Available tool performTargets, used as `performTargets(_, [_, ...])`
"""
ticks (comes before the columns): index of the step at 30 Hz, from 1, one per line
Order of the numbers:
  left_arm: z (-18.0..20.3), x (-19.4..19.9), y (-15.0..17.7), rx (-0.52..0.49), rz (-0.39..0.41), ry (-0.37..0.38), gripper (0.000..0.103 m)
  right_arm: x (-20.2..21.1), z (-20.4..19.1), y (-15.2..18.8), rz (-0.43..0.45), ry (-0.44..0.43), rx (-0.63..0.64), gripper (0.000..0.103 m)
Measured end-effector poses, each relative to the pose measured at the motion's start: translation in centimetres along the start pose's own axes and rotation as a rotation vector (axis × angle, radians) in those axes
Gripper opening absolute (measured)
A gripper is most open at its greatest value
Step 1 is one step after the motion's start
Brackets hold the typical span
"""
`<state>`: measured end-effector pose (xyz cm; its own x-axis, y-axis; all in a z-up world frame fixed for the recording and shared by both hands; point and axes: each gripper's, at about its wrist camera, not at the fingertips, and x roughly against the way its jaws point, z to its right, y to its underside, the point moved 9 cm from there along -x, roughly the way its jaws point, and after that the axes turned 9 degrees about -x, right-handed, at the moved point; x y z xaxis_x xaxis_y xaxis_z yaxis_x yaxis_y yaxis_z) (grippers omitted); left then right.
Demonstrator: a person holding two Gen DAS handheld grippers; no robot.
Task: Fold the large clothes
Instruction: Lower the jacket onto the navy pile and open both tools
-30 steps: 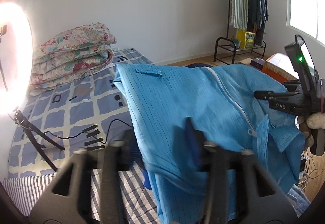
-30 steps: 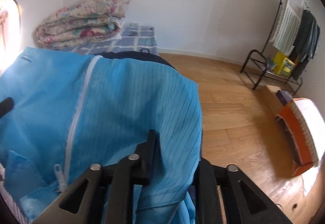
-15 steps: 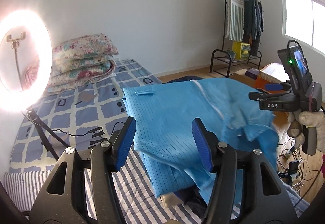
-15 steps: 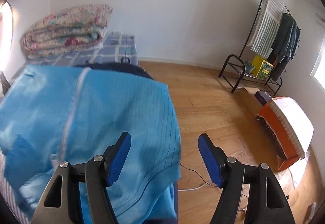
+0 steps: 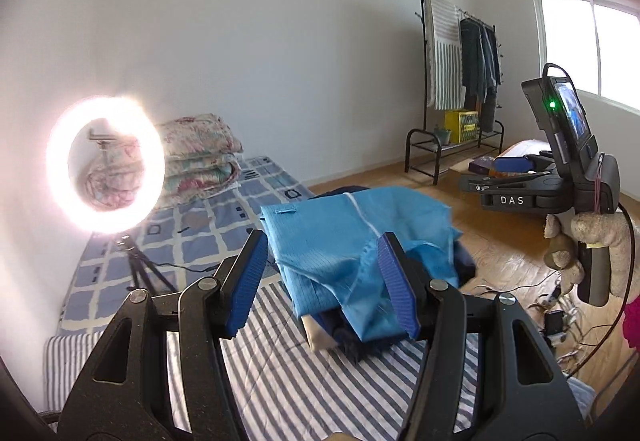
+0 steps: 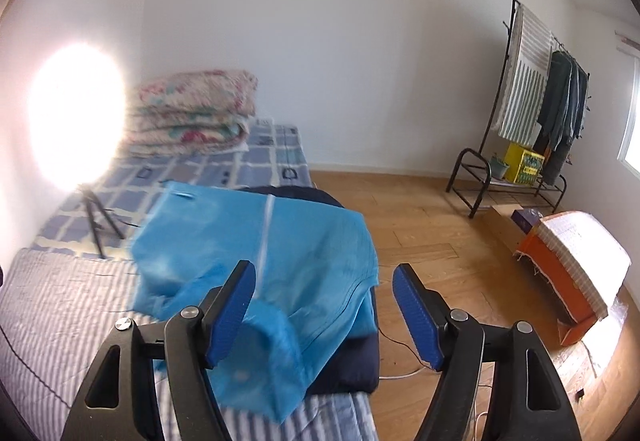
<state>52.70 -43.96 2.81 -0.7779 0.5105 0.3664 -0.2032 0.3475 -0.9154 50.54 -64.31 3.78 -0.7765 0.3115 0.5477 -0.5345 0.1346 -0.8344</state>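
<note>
Now both the left gripper (image 5: pixel 322 283) and right gripper (image 6: pixel 326 315) hang above the bed (image 5: pixel 304 381) with jaws spread and empty, presumably clearing the folded blue garment (image 5: pixel 352 241) which lies on a dark pile at the mattress edge

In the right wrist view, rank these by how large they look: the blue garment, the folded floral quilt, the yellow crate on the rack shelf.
1. Blue garment, largest, though it lies nearest the camera.
2. Floral quilt, clearly smaller in the frame, farther back on the bed.
3. Yellow crate, smallest, and far off.
</note>
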Motion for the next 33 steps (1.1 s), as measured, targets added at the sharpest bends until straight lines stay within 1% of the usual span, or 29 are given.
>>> performTargets(4, [0.5,6.4,-0.5,0.004,0.026,-0.007,0.059,6.1,-1.5,1.0,0.025,-0.02,0.008,0.076])
performTargets(7, [0.8,10.5,-0.5,0.002,0.039,-0.016,0.059,10.2,-2.9,2.3,0.029,-0.039,0.025,0.076])
performTargets(11, [1.0,15.0,0.1,0.0,0.049,-0.027,0.06,14.7,-4.6,4.3,0.038,-0.06,0.042,0.08])
performTargets(13, [1.0,17.4,0.7,-0.001,0.056,-0.044,0.061,16.5,-5.3,5.3,0.041,-0.061,0.044,0.081])
performTargets(16, [0.8,20.1,2.2,0.004,0.044,-0.062,0.065,19.0,-6.1,7.2,0.03,-0.088,0.016,0.083])
performTargets(18, [0.8,21.6,3.4,0.011,0.038,-0.068,0.067,20.5,-6.5,8.5,0.035,-0.086,0.006,0.087])
performTargets(21, [1.0,23.8,5.3,0.015,0.026,-0.082,0.076,22.5,-7.1,10.7,0.04,-0.095,0.006,0.092])
performTargets(23, [1.2,24.9,6.5,0.019,0.016,-0.083,0.077,23.5,-7.7,12.2,0.045,-0.092,-0.002,0.098])
performTargets(26, [1.7,26.5,8.3,0.03,0.007,-0.091,0.081,24.7,-7.9,14.3,0.057,-0.091,-0.014,0.101])
performTargets(28, [2.3,27.1,9.4,0.043,0.001,-0.083,0.087,25.4,-7.9,15.6,0.071,-0.085,-0.028,0.103])
performTargets(33, [3.2,27.3,11.5,0.034,-0.022,-0.095,0.093,25.2,-7.9,18.1,0.077,-0.094,-0.069,0.103])
